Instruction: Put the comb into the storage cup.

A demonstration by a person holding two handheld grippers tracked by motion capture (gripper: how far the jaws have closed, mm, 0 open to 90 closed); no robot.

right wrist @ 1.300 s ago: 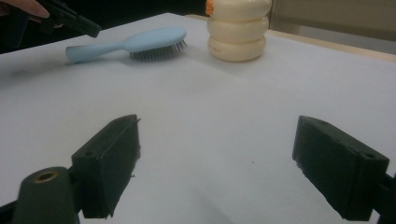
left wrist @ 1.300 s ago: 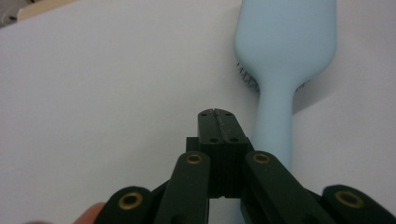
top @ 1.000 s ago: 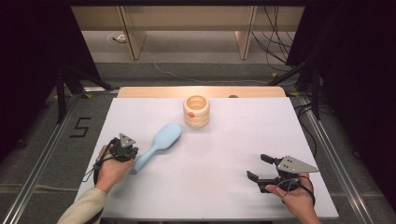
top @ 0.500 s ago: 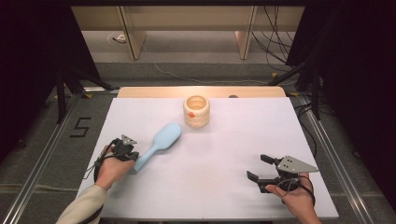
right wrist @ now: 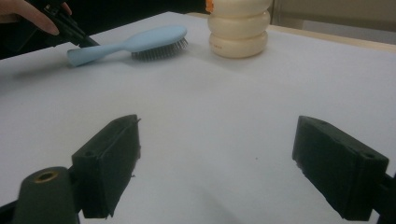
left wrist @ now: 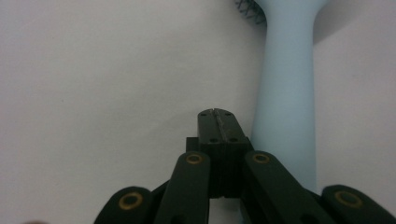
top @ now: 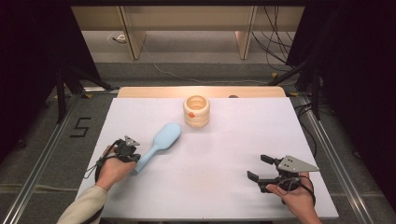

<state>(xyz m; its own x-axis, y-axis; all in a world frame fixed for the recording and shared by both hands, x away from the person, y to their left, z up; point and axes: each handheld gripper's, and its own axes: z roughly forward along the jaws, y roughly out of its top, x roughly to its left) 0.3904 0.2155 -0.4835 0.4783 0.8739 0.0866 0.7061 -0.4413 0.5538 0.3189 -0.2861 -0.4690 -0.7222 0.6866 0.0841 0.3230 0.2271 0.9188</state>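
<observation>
Resting on the white table (top: 140,116), the left gripper (top: 133,156) has its jaws pressed together w/ nothing between, just beside the brush (top: 159,145) handle end. Brush lies bristles down (head toward the cream pot (top: 196,111), apart from it). Right gripper (top: 259,168) sits well apart at the table's near right, jaws wide & empty.
</observation>
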